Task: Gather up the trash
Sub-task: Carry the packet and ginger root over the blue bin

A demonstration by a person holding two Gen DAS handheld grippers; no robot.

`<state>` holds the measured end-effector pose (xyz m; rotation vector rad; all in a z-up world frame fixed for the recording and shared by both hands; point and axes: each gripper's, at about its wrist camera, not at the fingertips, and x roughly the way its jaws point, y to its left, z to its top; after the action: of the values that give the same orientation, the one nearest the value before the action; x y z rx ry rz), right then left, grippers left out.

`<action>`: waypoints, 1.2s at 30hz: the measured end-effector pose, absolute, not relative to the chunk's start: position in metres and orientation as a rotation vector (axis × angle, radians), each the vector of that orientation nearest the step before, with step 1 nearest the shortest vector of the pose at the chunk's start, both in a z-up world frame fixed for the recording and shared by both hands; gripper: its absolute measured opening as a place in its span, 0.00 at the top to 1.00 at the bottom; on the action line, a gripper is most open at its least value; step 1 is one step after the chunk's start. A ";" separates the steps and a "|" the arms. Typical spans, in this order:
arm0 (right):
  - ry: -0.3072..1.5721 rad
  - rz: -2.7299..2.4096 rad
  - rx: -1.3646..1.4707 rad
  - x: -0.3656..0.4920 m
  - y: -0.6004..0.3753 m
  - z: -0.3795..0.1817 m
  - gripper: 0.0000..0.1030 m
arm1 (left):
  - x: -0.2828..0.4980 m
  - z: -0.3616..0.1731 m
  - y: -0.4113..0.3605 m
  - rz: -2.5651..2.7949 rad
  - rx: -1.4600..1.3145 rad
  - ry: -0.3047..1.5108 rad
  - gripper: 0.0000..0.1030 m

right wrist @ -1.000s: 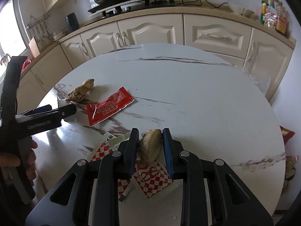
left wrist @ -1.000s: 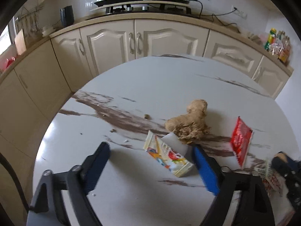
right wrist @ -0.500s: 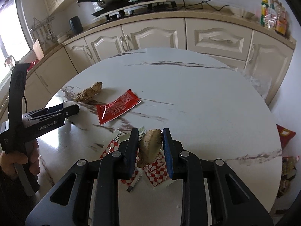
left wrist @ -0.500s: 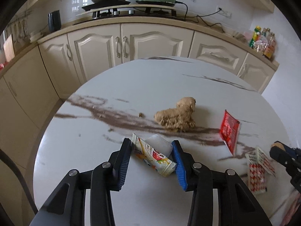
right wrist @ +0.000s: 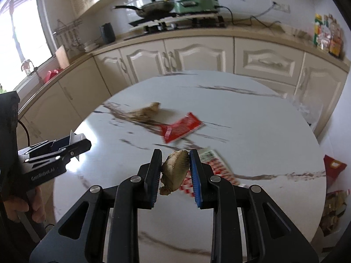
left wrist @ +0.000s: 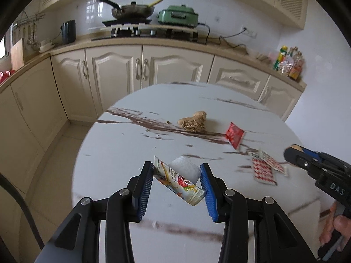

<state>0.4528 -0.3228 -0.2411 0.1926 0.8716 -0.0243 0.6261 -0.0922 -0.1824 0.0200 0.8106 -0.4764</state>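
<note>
I see a big round white tabletop (left wrist: 122, 153) with brown streaks, and cream cupboards (left wrist: 118, 74) curve behind it. On the counter sit a pan (left wrist: 131, 9) on the stove and a green cooker (left wrist: 178, 17). I cannot see into either one. Bottles and packets (left wrist: 288, 63) stand at the far right of the counter.

On the tabletop lie a lump of ginger (left wrist: 193, 121), a red packet (left wrist: 234, 134) near it, and a red-and-white checked wrapper (left wrist: 263, 169) closer to me. The writing on them is too blurry to read.

My left gripper (left wrist: 176, 187) is above the tabletop. Its fingers are partly closed on a small carton (left wrist: 179, 180) with fruit pictures on it. I cannot read its label.

My right gripper (right wrist: 175, 172) has its fingers nearly closed on a brown scrap (right wrist: 174, 168), held up over the checked wrapper.

From the left camera I read "DAS" on the side of the right gripper. From the right camera I read "GenRobot.AI" on the left one. A hand (left wrist: 335, 232) holds each handle.
</note>
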 end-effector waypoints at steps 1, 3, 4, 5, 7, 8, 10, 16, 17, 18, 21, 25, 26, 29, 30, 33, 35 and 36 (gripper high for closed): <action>0.862 -0.015 0.185 0.450 -0.314 -0.235 0.76 | 0.618 -0.178 -0.087 -0.478 0.015 0.802 0.62; 0.847 0.002 0.169 0.446 -0.299 -0.226 0.76 | 0.597 -0.167 -0.068 -0.484 0.008 0.777 0.62; 0.840 0.014 0.160 0.443 -0.289 -0.221 0.76 | 0.588 -0.164 -0.060 -0.485 0.006 0.769 0.62; 0.831 0.031 0.149 0.441 -0.276 -0.216 0.76 | 0.576 -0.159 -0.047 -0.480 0.003 0.759 0.62; 0.818 0.081 0.121 0.438 -0.246 -0.206 0.76 | 0.559 -0.154 -0.021 -0.464 -0.003 0.743 0.62; 0.815 0.101 0.113 0.438 -0.234 -0.203 0.76 | 0.550 -0.153 -0.006 -0.452 -0.009 0.738 0.62; 0.806 0.162 0.091 0.437 -0.200 -0.198 0.76 | 0.530 -0.152 0.029 -0.411 -0.015 0.733 0.62; 0.819 0.371 0.027 0.442 -0.076 -0.211 0.76 | 0.477 -0.163 0.132 -0.179 0.016 0.719 0.62; 0.826 0.393 0.022 0.443 -0.058 -0.217 0.76 | 0.469 -0.167 0.148 -0.153 0.008 0.727 0.62; 0.835 0.420 0.019 0.444 -0.042 -0.222 0.76 | 0.461 -0.171 0.164 -0.123 0.002 0.734 0.62; 0.875 0.489 -0.002 0.449 0.008 -0.244 0.76 | 0.443 -0.189 0.206 -0.045 -0.020 0.770 0.62; 0.930 0.549 -0.030 0.455 0.059 -0.273 0.76 | 0.433 -0.215 0.244 0.015 -0.060 0.832 0.62; 0.946 0.557 -0.036 0.458 0.070 -0.282 0.76 | 0.432 -0.222 0.250 0.022 -0.068 0.852 0.62; 0.985 0.576 -0.030 0.467 0.091 -0.309 0.76 | 0.434 -0.244 0.261 0.039 -0.066 0.908 0.61; 0.995 0.579 -0.025 0.470 0.097 -0.318 0.76 | 0.436 -0.255 0.265 0.034 -0.073 0.939 0.61; 1.051 0.575 -0.015 0.481 0.108 -0.350 0.76 | 0.446 -0.286 0.274 0.035 -0.084 1.020 0.61; 1.091 0.569 -0.017 0.486 0.113 -0.370 0.76 | 0.449 -0.306 0.284 0.031 -0.096 1.071 0.61; 1.105 0.570 -0.014 0.489 0.115 -0.378 0.76 | 0.452 -0.317 0.289 0.037 -0.103 1.106 0.61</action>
<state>0.4888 0.1154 -0.3780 -0.0142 1.1048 0.5703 0.4524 0.2887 -0.3167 -0.1030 1.1058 0.0373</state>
